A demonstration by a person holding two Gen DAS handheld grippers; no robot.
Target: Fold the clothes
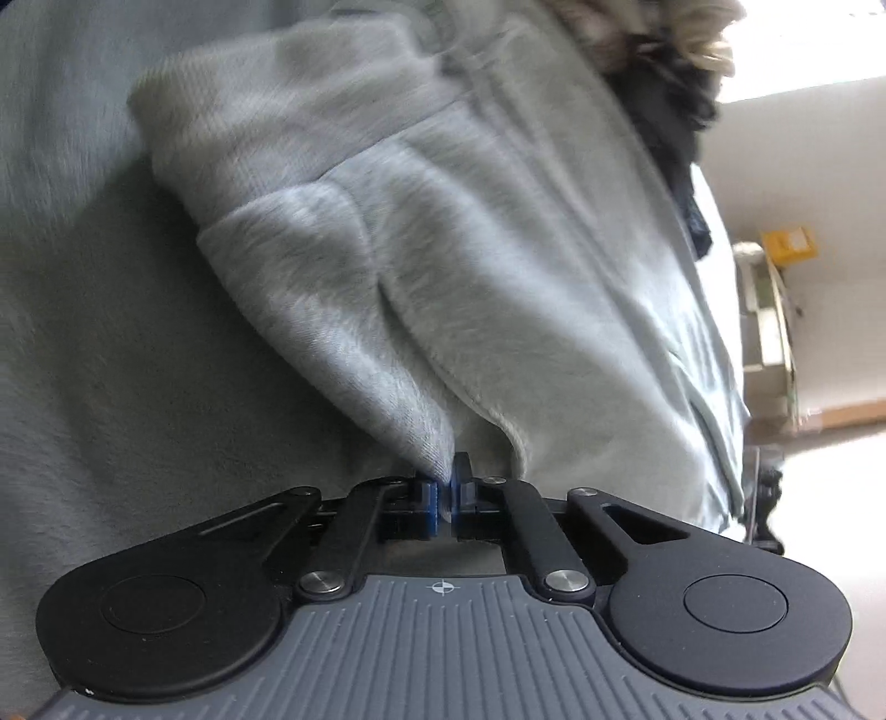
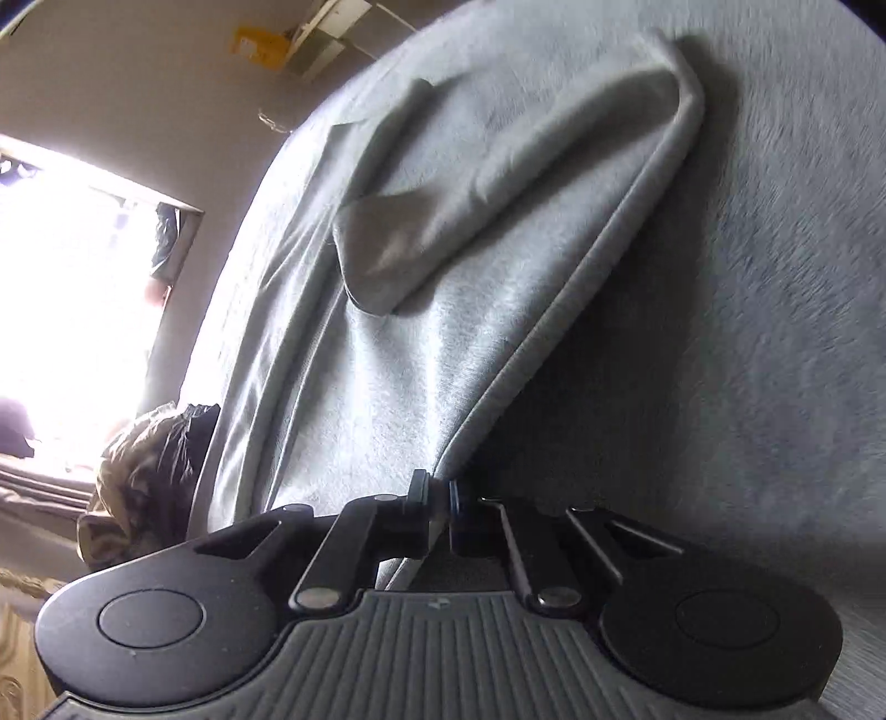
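In the left wrist view, the left gripper [image 1: 446,498] sits at the lower centre of the frame, its blue-padded fingers [image 1: 425,501] pressed together on a pinched corner of a light grey garment [image 1: 443,266]. The cloth rises from the pinch toward the upper middle of the frame, spreading into a bunched, folded mass with a rounded flap in the centre left and a hemmed edge curving down just right of the fingers. Beneath and around it lies a pale grey fuzzy bed cover [image 1: 83,360], filling the left side. At the upper right a dark piece of clothing [image 1: 675,127] lies beside a tan, fringed fabric at the top edge; further right are a pale wall and a yellow box [image 1: 789,243] on a shelf. The picture is somewhat blurred. In the right wrist view, the right gripper [image 2: 438,501] is at the lower centre, its fingers [image 2: 418,490] closed tight on the seamed edge of the same garment [image 2: 443,310]. The fabric fans out from the pinch toward the upper centre, where a folded sleeve-like flap lies across it, and a long hem runs up to the upper right. The bed cover [image 2: 775,332] fills the right side. At the left is a bright window [image 2: 72,277], with a crumpled brown bag [image 2: 138,471] in the lower left and the yellow box [image 2: 260,41] at the top.
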